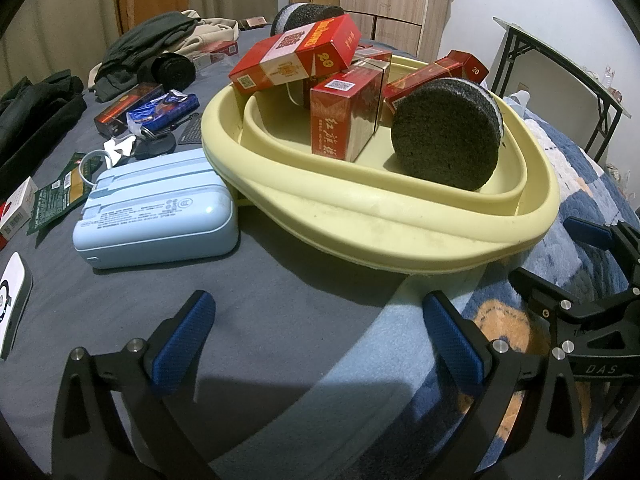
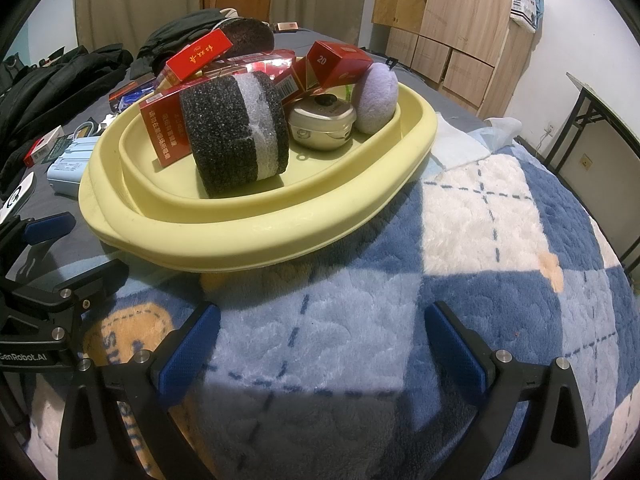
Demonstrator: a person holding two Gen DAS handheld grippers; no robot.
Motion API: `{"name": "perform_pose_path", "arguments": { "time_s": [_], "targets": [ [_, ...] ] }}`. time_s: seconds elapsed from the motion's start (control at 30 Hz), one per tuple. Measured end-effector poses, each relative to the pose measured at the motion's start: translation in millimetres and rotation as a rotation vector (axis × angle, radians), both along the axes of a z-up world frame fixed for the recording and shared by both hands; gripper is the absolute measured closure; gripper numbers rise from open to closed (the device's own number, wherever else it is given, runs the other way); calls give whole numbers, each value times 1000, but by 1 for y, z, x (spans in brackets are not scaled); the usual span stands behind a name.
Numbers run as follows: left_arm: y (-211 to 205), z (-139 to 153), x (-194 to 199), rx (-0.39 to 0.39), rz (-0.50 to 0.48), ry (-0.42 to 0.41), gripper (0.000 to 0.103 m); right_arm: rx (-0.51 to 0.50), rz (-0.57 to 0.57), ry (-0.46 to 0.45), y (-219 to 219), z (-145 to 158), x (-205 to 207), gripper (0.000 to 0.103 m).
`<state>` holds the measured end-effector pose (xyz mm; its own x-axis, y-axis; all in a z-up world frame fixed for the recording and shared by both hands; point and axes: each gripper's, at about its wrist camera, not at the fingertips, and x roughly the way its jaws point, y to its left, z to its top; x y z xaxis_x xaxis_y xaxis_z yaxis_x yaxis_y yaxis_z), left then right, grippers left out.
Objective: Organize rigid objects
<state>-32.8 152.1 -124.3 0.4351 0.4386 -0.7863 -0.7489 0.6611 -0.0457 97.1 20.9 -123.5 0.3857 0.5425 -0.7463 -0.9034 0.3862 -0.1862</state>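
Observation:
A pale yellow basin (image 1: pixel 400 236) (image 2: pixel 224 244) rests on the bed, holding red cigarette boxes (image 1: pixel 296 56) (image 2: pixel 164 132), a black-and-white round sponge (image 1: pixel 448 132) (image 2: pixel 240 136), a metal tin (image 2: pixel 322 122) and a purple puff (image 2: pixel 378 98). A light blue power bank (image 1: pixel 160 216) (image 2: pixel 68 168) lies to the left of the basin. My left gripper (image 1: pixel 316 336) stands open just in front of the basin, nothing between its fingers. My right gripper (image 2: pixel 322 340) is open over the blue blanket, also holding nothing. Each gripper shows at the edge of the other's view.
Loose items lie on the grey sheet to the left: a red box (image 1: pixel 124 108), a blue wrapper (image 1: pixel 164 108), green packets (image 1: pixel 60 192), keys, a white device (image 1: pixel 12 304). Dark clothes (image 1: pixel 148 44) are heaped behind. A folding table (image 1: pixel 568 64) stands right, wooden cabinets (image 2: pixel 452 20) behind.

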Motion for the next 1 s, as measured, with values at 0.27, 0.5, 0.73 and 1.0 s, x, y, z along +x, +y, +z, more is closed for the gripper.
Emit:
{"name": "perform_pose_path", "arguments": {
  "time_s": [0.27, 0.5, 0.73, 1.0],
  "targets": [
    [0, 0, 0, 0, 0, 0, 0, 0, 0, 0, 0, 0, 0, 0],
    [0, 0, 0, 0, 0, 0, 0, 0, 0, 0, 0, 0, 0, 0],
    [0, 0, 0, 0, 0, -1, 0, 0, 0, 0, 0, 0, 0, 0],
    [-1, 0, 0, -1, 0, -1, 0, 0, 0, 1, 0, 0, 0, 0]
  ]
}}
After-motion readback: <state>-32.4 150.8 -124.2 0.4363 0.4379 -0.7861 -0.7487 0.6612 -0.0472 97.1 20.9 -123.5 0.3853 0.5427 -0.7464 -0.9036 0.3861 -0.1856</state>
